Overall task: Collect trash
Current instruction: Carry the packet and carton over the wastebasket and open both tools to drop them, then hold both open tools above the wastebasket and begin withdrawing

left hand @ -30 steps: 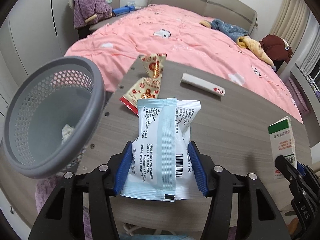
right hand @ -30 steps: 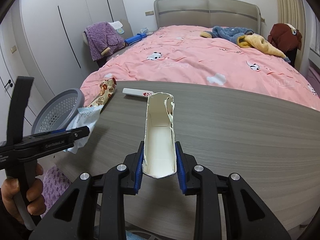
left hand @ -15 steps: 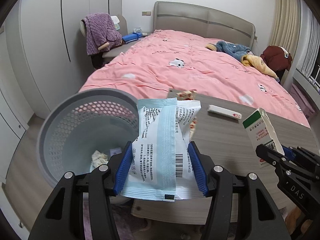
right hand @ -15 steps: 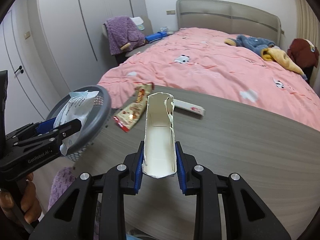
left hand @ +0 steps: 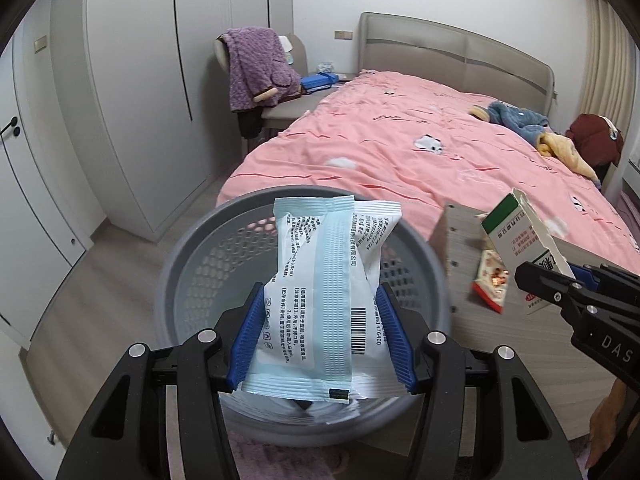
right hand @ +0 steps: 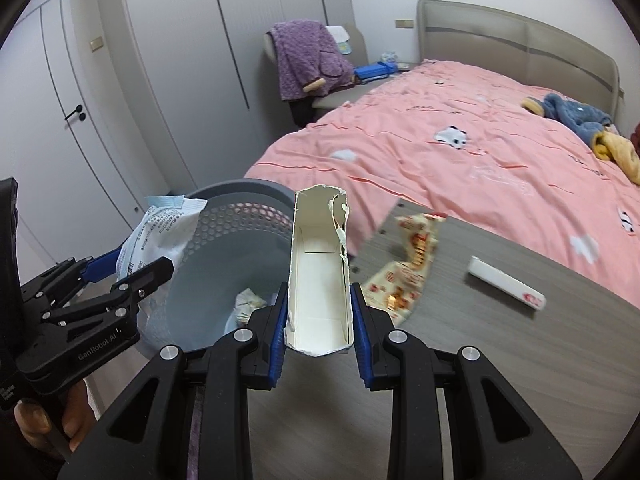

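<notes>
In the left wrist view, the left gripper (left hand: pixel 322 340) clamps a pale blue and white plastic packet (left hand: pixel 324 292) between its blue pads, the packet standing upright over the open mouth of the grey perforated basket (left hand: pixel 192 264). To the right, the corner of the wooden table (left hand: pixel 460 264) carries a red and white snack wrapper (left hand: pixel 493 280), and the right gripper (left hand: pixel 560 276) enters from the side pinching a torn carton (left hand: pixel 520 248) with a green top band. A pink-covered bed (left hand: pixel 420 152) fills the background. In the right wrist view, the right gripper (right hand: pixel 318 334) is closed on the torn carton (right hand: pixel 318 280), whose white inside faces the camera, held above the table edge beside the basket (right hand: pixel 224 272). Crumpled paper (right hand: pixel 248 304) lies in the basket's bottom. The left gripper (right hand: pixel 120 276) holds the packet (right hand: pixel 160 232) at the basket rim. On the table (right hand: pixel 500 360) lie the snack wrapper (right hand: pixel 408 272) and a small white box (right hand: pixel 506 284), well apart.
</notes>
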Motion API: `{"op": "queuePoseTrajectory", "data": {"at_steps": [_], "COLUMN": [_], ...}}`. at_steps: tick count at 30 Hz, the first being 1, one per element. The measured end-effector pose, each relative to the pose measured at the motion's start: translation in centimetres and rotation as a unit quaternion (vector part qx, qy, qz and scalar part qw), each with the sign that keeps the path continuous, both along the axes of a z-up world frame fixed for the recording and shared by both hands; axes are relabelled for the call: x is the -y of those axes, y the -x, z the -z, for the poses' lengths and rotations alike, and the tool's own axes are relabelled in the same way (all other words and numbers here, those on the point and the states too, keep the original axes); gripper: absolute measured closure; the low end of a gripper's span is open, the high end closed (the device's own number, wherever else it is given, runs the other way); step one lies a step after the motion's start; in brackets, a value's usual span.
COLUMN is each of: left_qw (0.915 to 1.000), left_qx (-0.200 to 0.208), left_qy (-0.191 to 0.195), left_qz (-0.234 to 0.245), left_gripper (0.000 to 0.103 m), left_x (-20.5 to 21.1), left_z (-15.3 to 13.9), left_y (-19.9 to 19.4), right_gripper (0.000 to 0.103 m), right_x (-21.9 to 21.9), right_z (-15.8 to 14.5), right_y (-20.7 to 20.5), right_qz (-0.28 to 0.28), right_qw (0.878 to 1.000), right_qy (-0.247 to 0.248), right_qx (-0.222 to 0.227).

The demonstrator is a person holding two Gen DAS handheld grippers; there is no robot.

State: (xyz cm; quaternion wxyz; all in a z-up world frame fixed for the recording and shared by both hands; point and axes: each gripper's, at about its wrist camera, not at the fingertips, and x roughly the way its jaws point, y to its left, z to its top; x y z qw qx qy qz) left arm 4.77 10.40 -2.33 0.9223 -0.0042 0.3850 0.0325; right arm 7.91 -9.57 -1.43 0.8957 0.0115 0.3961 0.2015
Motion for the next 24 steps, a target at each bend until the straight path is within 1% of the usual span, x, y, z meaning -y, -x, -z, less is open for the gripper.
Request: {"op": "queuePoseTrajectory", "data": {"at_steps": [5, 9, 14, 20, 21, 23, 24], "left_qw": [0.9998, 0.9996, 0.9994, 0.9992, 0.9991, 0.9989, 0.9988], "left_qx": [-0.010, -0.013, -0.017, -0.017, -0.017, -0.019, -0.019], "left_qy": [0.001, 0.004, 0.007, 0.013, 0.014, 0.015, 0.017], "left_qz": [-0.017, -0.023, -0.031, -0.034, -0.035, -0.039, -0.041], "left_gripper": [0.049, 0.049, 0.049, 0.048, 0.048, 0.042, 0.042], "left_x": [-2.7, -3.9, -5.3, -5.9, -6.0, -6.3, -6.4], "left_z": [1.1, 1.7, 2.4, 2.6, 2.6, 2.6, 2.6], "left_y": [-1.0, -1.7, -2.7, -3.0, -3.0, -2.9, -2.8], "right_gripper": [0.075, 0.075, 0.075, 0.072, 0.069, 0.055, 0.054], "right_x": [-3.6, -6.3, -8.0, -9.0, -9.1, -9.1, -9.1], "right_z": [0.4, 1.2, 2.2, 2.6, 2.5, 2.4, 2.3], "right_y": [-1.5, -2.5, -3.6, -4.0, -3.9, -3.8, -3.7], "right_qz": [-0.029, -0.054, -0.066, -0.070, -0.070, -0.068, -0.067], "right_qw": [1.000, 0.998, 0.997, 0.997, 0.997, 0.997, 0.997], "right_qy": [0.001, 0.009, 0.010, 0.013, 0.015, 0.016, 0.015], "right_qx": [-0.008, -0.020, -0.035, -0.037, -0.034, -0.028, -0.025]}}
